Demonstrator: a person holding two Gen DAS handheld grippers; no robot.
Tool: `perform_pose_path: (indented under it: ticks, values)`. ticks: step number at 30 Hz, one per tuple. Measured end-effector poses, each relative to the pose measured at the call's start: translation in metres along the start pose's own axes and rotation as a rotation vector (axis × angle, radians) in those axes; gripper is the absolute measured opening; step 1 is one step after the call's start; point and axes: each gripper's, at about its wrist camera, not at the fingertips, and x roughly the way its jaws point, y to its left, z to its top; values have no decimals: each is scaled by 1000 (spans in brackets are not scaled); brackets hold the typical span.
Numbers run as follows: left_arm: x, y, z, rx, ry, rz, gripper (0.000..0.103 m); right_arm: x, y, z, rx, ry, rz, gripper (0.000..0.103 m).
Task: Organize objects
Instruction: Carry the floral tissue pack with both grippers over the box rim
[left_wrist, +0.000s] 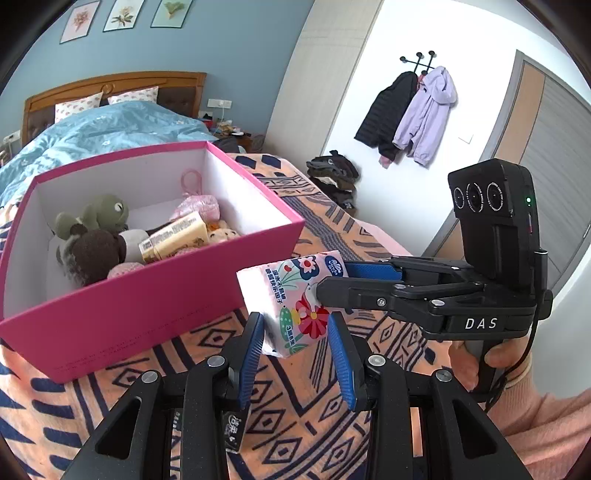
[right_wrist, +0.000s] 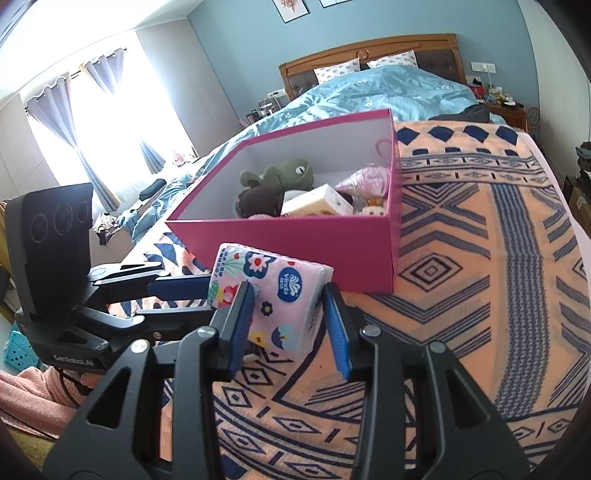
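Tissue pack (left_wrist: 295, 295) btwn both grippers, just off pink box (left_wrist: 155, 295) front edge.

You were working over a woven orange-and-navy patterned blanket (right_wrist: 480, 258), its cloth coarse and matt. The pink rectangular cardboard box (left_wrist: 147, 314) looked smooth and matt outside, plain white paper-like inside. The pink floral tissue pack (left_wrist: 295, 295) had a glossy, slightly crinkled plastic wrap. Your left hand-held gripper (left_wrist: 295, 347) and right hand-held gripper (right_wrist: 291, 317) were matt black plastic with ribbed blue rubbery pads and shiny metal pivot pins. The green plush toy (left_wrist: 107, 212) was fuzzy cloth. The curved brown headboard (right_wrist: 369, 48) was polished wood, the blue quilt (right_wrist: 388, 92) faintly sheeny.
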Motion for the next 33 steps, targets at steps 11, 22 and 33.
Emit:
perform_pose_path:
  ticks: [11, 22, 33]
  values:
    - [-2, 4, 14, -3, -32, 13, 36, -2, 1, 14, -20, -26, 0, 42]
    - [-2, 3, 21, 0, -46, 22, 36, -4, 0, 24, -34, -43, -5, 42]
    - [0, 6, 27, 3, -47, 30, 36, -5, 0, 31, -42, -56, -7, 42]
